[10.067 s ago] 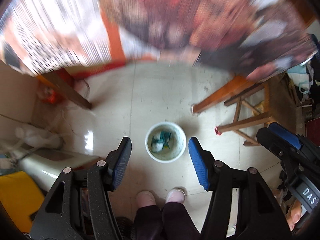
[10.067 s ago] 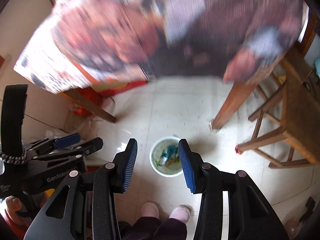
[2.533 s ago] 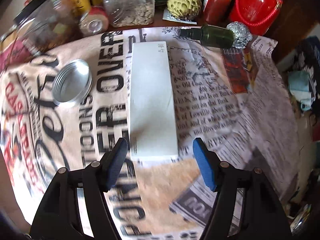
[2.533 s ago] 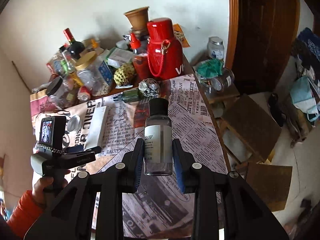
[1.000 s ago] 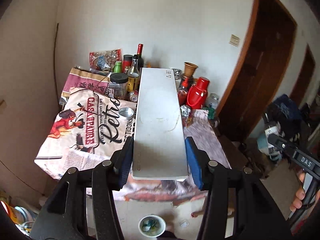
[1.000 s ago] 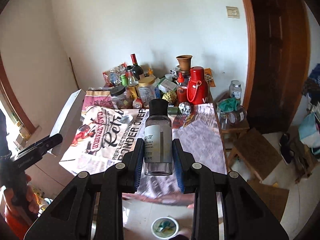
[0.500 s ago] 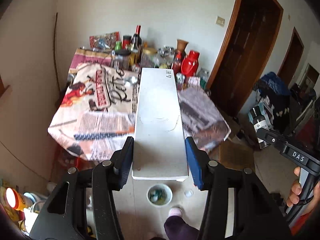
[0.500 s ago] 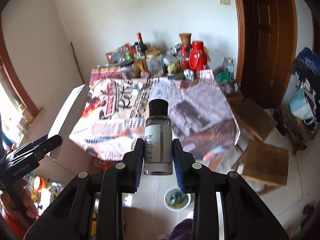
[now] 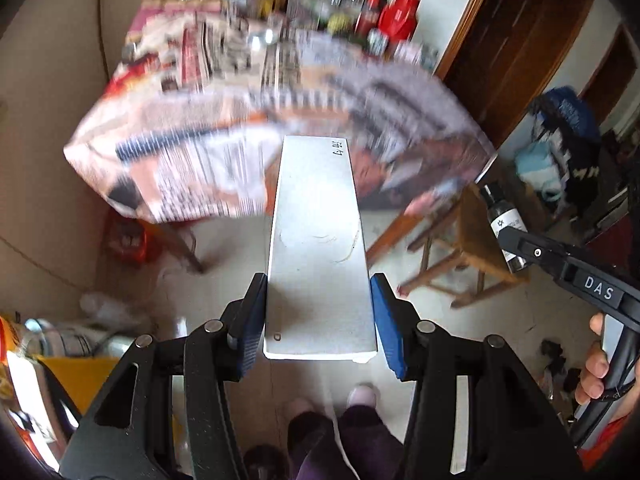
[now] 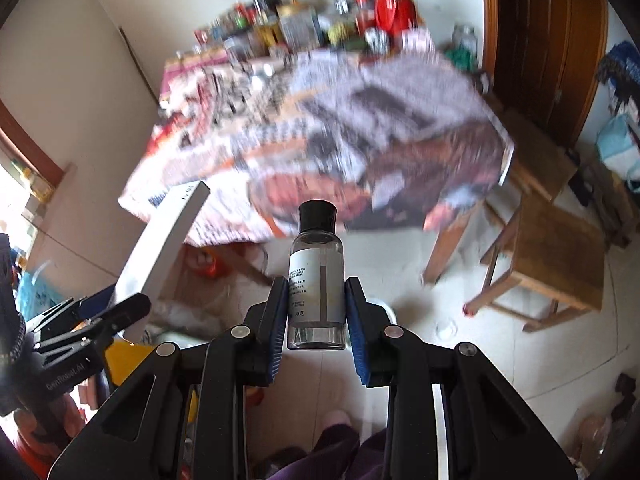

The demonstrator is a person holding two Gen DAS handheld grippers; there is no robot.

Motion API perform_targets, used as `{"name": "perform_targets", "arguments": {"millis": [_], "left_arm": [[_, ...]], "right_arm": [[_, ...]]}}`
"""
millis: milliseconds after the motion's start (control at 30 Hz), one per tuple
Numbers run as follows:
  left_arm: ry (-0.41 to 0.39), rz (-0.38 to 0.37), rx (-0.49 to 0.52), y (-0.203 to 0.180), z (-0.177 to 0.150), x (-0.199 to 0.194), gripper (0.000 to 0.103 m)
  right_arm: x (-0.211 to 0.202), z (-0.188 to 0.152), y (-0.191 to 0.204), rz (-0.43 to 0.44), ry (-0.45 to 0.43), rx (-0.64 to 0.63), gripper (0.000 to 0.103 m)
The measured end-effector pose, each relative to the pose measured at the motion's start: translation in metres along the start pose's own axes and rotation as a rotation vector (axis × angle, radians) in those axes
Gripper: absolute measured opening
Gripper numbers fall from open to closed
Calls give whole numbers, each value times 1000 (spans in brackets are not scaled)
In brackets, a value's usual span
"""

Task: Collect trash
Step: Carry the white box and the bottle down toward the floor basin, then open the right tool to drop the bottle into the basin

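Note:
My left gripper [image 9: 318, 322] is shut on a long white box [image 9: 318, 240], held lengthwise above the floor in front of the table. My right gripper [image 10: 316, 316] is shut on a small clear bottle [image 10: 317, 280] with a black cap and a white label. The bottle also shows in the left wrist view [image 9: 502, 226], and the white box in the right wrist view [image 10: 168, 240]. A sliver of the white trash bucket [image 10: 382, 306] shows on the floor behind the right gripper's fingers; the box hides it in the left wrist view.
The table with a newsprint cloth [image 9: 248, 112] stands ahead, crowded with jars and bottles at the back. A wooden stool [image 10: 556, 252] stands right. A yellow item [image 9: 76, 376] and clutter lie left. My feet [image 9: 360, 396] are below.
Both grippers have tilted down and moved lower toward the floor with the box and the bottle still held. The table now sits higher in both views and is blurred.

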State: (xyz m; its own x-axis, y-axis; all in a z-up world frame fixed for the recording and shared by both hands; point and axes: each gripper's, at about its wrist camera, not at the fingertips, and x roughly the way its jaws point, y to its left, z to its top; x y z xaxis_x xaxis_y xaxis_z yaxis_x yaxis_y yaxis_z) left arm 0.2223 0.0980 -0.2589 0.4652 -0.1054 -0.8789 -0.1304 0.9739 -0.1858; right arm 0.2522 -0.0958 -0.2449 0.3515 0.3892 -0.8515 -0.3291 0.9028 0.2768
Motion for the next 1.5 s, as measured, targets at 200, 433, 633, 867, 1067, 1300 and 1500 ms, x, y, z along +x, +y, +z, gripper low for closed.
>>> {"name": "perform_targets", "arguments": {"millis": [200, 433, 633, 867, 1067, 1300, 1500], "left_arm": [[123, -15, -41, -2, -34, 108, 50], [231, -18, -35, 3, -84, 254, 50], [303, -52, -30, 18, -120, 369, 50], [356, -71, 13, 39, -160, 486, 50], [360, -86, 18, 47, -183, 545, 50], [332, -74, 88, 33, -189, 569, 50], [369, -115, 163, 11, -203, 580, 50]], "right_arm": [[95, -30, -41, -15, 125, -25, 26], [230, -74, -91, -2, 219, -34, 26], [346, -113, -124, 9, 260, -40, 26], [454, -154, -151, 25, 307, -44, 26], [487, -171, -165, 51, 283, -36, 26], [482, -182, -204, 86, 204, 64, 46], [465, -197, -279, -72, 98, 227, 46]]}}
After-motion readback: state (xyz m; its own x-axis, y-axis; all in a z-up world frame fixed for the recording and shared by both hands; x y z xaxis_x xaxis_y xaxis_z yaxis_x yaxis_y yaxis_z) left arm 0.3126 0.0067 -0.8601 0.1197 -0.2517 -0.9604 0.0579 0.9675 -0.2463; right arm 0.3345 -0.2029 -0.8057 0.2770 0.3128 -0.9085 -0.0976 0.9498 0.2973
